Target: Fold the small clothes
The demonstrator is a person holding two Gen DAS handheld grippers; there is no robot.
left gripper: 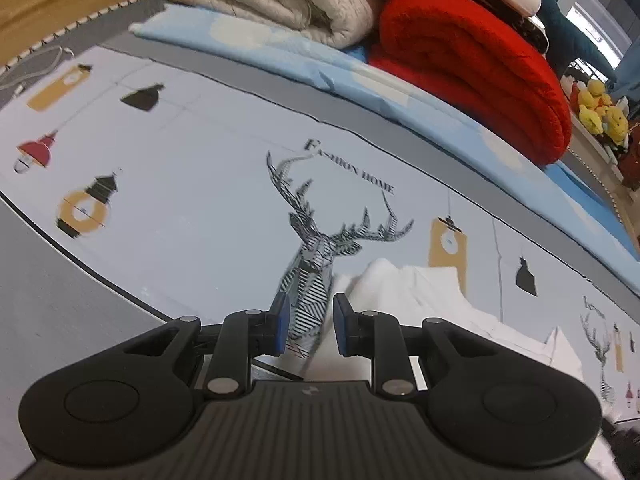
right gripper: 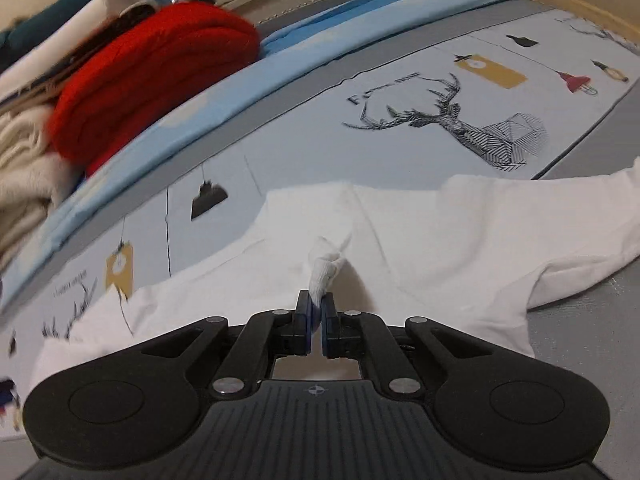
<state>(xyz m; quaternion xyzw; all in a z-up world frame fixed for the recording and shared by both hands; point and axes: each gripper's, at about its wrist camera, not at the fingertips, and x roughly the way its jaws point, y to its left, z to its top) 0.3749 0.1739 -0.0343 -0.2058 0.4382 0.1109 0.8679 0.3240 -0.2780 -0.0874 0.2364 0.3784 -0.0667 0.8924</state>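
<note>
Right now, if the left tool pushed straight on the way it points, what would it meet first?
Probably the bedsheet's deer print, seen between the open left tool; the white garment's edge lies just beside that line, and depth is unclear.

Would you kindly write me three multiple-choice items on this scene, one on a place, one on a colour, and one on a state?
1. Where does the white garment lie?
A. on the deer-print bed sheet
B. on a wooden chair
C. in a laundry basket

2. What colour is the folded blanket beside the cream bedding?
A. green
B. red
C. yellow

3. What is the state of the right tongs?
A. wide open over the bare sheet
B. shut on nothing
C. shut on a pinch of the white garment

Answers:
1 A, the garment is spread flat on the printed sheet.
2 B, the folded stack is bright red in both wrist views.
3 C, a bunch of white fabric sticks up from between the closed pads.
</note>
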